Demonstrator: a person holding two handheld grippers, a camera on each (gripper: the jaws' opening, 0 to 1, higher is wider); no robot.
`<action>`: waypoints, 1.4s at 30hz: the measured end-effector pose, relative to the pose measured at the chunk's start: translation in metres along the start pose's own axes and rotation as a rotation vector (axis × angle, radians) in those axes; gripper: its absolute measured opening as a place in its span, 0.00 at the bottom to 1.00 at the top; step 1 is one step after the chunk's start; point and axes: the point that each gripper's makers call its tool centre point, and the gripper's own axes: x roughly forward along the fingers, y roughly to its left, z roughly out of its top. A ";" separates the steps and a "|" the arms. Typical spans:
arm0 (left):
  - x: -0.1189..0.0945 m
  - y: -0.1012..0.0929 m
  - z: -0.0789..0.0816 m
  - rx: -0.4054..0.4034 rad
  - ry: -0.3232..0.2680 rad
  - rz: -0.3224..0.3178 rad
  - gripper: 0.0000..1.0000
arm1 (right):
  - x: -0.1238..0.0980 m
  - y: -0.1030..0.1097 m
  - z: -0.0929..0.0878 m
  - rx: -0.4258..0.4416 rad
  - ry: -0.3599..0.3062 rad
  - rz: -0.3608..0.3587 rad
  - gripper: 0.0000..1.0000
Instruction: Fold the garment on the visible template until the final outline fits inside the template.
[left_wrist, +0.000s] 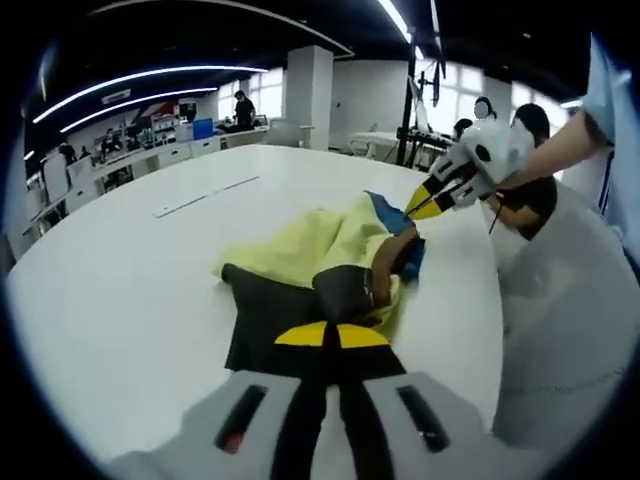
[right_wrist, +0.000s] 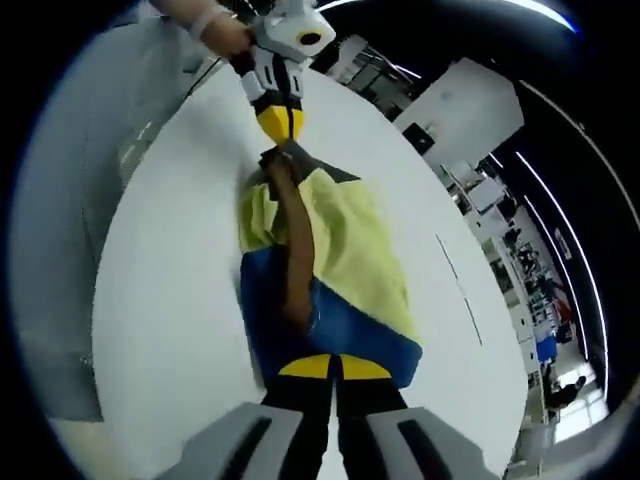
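Observation:
A garment (left_wrist: 300, 250) of yellow, blue, black and brown cloth lies bunched on the white table (left_wrist: 120, 280). In the left gripper view my left gripper (left_wrist: 332, 335) is shut on its black near end. My right gripper (left_wrist: 413, 211) comes in from the right and pinches the blue far corner. In the right gripper view the garment (right_wrist: 350, 260) stretches away from my right gripper (right_wrist: 333, 367), which is shut on the blue edge. At the top, my left gripper (right_wrist: 281, 135) holds the dark far end. A brown strip (right_wrist: 295, 250) runs along the middle.
A thin pale strip (left_wrist: 205, 197) lies on the table beyond the garment. The table's rounded edge (left_wrist: 495, 330) runs close on the right, with a person's arm (left_wrist: 560, 150) over it. Desks, a pillar (left_wrist: 308, 95) and seated people stand beyond the table.

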 end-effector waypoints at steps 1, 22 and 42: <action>-0.002 0.001 0.002 -0.005 -0.003 -0.001 0.00 | -0.004 -0.004 0.004 0.030 -0.015 -0.004 0.00; -0.053 0.024 0.074 0.087 -0.048 0.012 0.00 | -0.064 -0.074 0.092 0.245 -0.252 -0.128 0.00; -0.102 0.068 0.163 0.137 -0.178 0.097 0.00 | -0.103 -0.143 0.176 0.221 -0.441 -0.256 0.00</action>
